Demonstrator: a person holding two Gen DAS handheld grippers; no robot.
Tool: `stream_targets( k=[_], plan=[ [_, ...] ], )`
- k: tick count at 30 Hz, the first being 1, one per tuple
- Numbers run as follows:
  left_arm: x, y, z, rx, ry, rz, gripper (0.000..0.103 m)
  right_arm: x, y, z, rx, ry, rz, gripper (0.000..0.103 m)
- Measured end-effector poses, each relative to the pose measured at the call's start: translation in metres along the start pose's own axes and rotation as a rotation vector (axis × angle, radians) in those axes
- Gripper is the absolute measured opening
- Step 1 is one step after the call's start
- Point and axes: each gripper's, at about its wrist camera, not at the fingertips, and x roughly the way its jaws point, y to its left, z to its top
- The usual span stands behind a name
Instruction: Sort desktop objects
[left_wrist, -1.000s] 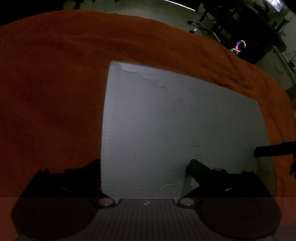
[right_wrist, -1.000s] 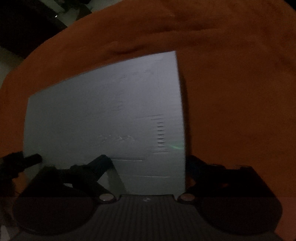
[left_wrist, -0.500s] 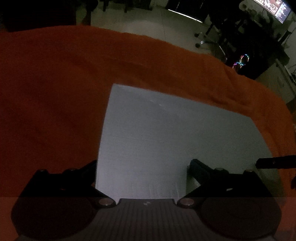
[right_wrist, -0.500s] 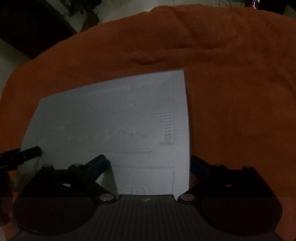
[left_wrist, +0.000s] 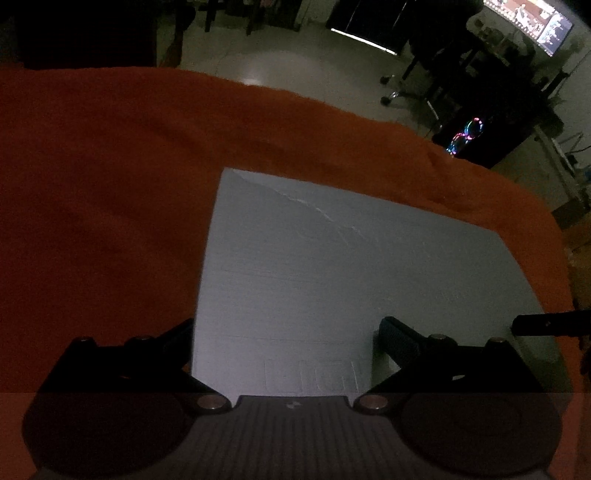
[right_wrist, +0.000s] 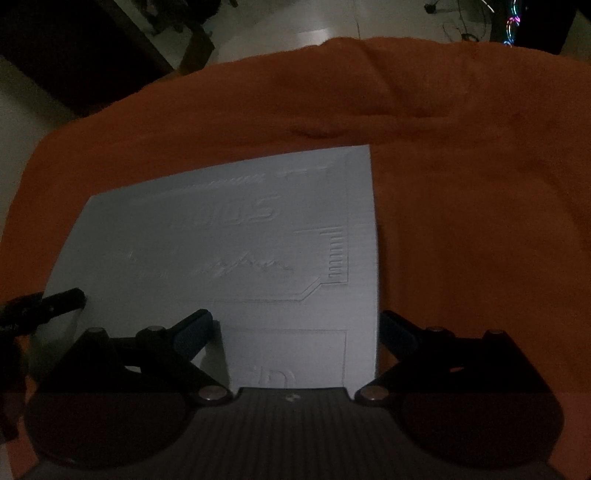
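A flat pale grey rectangular plate with raised lettering and line patterns (right_wrist: 236, 240) lies on an orange cloth (right_wrist: 480, 221) that covers the worktop, roughly in the middle of the cloth with orange showing on its left, right and far sides. In the right wrist view the embossed marks are plain: mirrored letters near the far edge, a comb of short bars beside the right edge, a thin stepped outline and a boxed panel toward the near edge. In the left wrist view the same plate (left_wrist: 332, 288) shows a faint scratch running from its far left corner.

The left gripper (left_wrist: 288, 339) hovers over the plate's left near part with its jaws spread wide; its left finger sits over the cloth just outside the plate's left edge and its right finger over the grey surface. Whether either finger touches the plate cannot be told. The right gripper (right_wrist: 295, 328) is likewise wide apart, its left finger over the plate and its right finger just past the plate's right edge, above the cloth. Neither holds anything.

Each camera sees a dark finger of the other gripper at the plate's side edge.

Beyond the cloth lies a dim room: a pale floor (left_wrist: 295, 62), the wheeled base of an office chair (left_wrist: 399, 92), a computer case with coloured glowing rings (left_wrist: 465, 136) and a lit monitor (left_wrist: 532, 22).
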Motion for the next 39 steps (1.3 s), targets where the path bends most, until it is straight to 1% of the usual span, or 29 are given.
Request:
stream_targets(
  k=[6, 8, 10, 14, 20, 26, 32, 35, 39],
  plan=[
    [-0.036, -0.008, -0.013, 0.013, -0.036, -0.006, 0.102, -0.025, 0.006, -0.015, -0.015, -0.036, -0.002, 0.099],
    [-0.048, -0.01, -0.02, 0.016, -0.044, -0.01, 0.102, -0.031, 0.008, -0.026, -0.015, -0.041, -0.005, 0.099],
    [-0.059, -0.011, -0.029, 0.022, -0.046, -0.014, 0.102, -0.037, 0.009, -0.036, -0.015, -0.046, -0.007, 0.099],
    [-0.077, -0.011, -0.049, 0.023, -0.025, -0.023, 0.103, -0.05, 0.012, -0.057, -0.015, -0.056, -0.011, 0.099],
    [-0.101, -0.014, -0.089, 0.04, -0.022, 0.0, 0.103, -0.068, 0.016, -0.088, -0.014, -0.071, -0.018, 0.099],
    [-0.122, -0.025, -0.134, 0.077, -0.017, 0.036, 0.103, -0.067, 0.014, -0.13, -0.012, -0.03, -0.033, 0.099],
    [-0.129, -0.038, -0.178, 0.161, -0.002, 0.092, 0.103, -0.054, 0.005, -0.167, -0.014, 0.03, -0.044, 0.099],
    [-0.124, -0.038, -0.189, 0.155, 0.042, 0.113, 0.103, -0.043, 0.0, -0.181, -0.003, 0.056, -0.038, 0.099],
    [-0.112, -0.027, -0.197, 0.126, 0.106, 0.126, 0.103, -0.026, 0.003, -0.184, -0.017, 0.083, -0.042, 0.099]
  ],
)
